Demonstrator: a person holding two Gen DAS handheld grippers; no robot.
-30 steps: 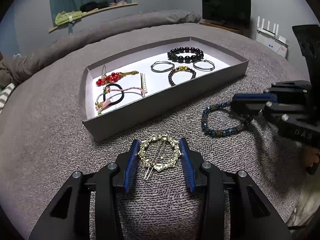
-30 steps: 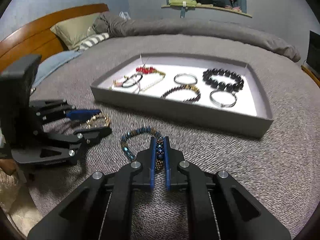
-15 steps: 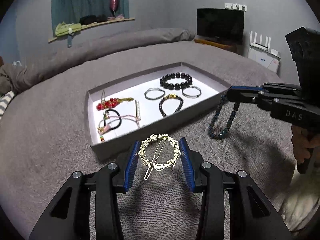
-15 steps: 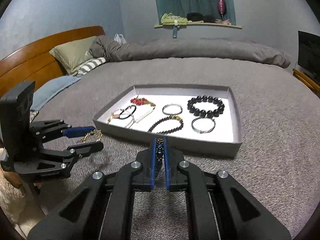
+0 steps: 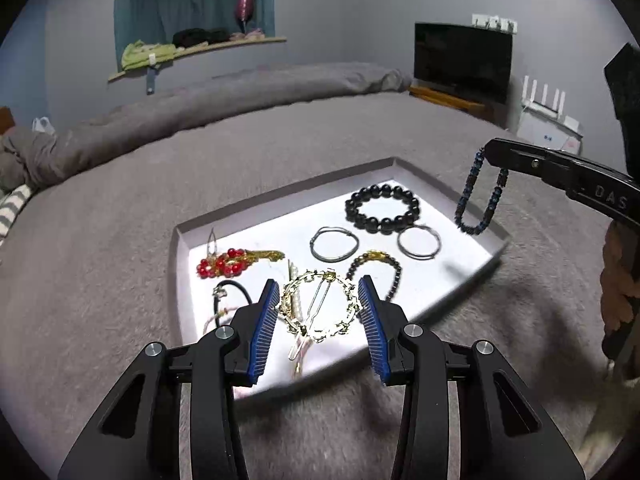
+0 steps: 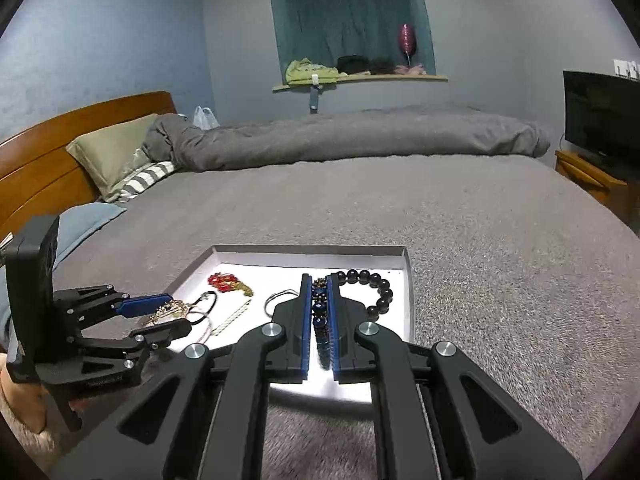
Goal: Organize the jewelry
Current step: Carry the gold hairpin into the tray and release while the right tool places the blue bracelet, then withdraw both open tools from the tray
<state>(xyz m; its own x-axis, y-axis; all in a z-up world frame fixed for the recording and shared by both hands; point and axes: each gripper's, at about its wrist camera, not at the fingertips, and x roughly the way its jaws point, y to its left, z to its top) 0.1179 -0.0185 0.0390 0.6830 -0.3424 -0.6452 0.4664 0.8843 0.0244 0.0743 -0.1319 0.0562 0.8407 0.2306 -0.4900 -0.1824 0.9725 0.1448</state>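
My left gripper is shut on a round gold chain hair clip, held in the air over the near edge of the grey jewelry tray. My right gripper is shut on a blue beaded bracelet; in the left wrist view that blue beaded bracelet dangles over the tray's right side. The tray holds a black bead bracelet, two thin rings, a dark and gold bracelet, a red bead piece and a black cord piece.
The tray lies on a grey bedspread with a rolled duvet behind it. Pillows and a wooden headboard are at the left. A dark screen on a stand sits at the right.
Both grippers have lifted their pieces off the bedspread and moved forward over the tray. The blue bracelet now hangs free; the gold clip sits above the tray's near edge.
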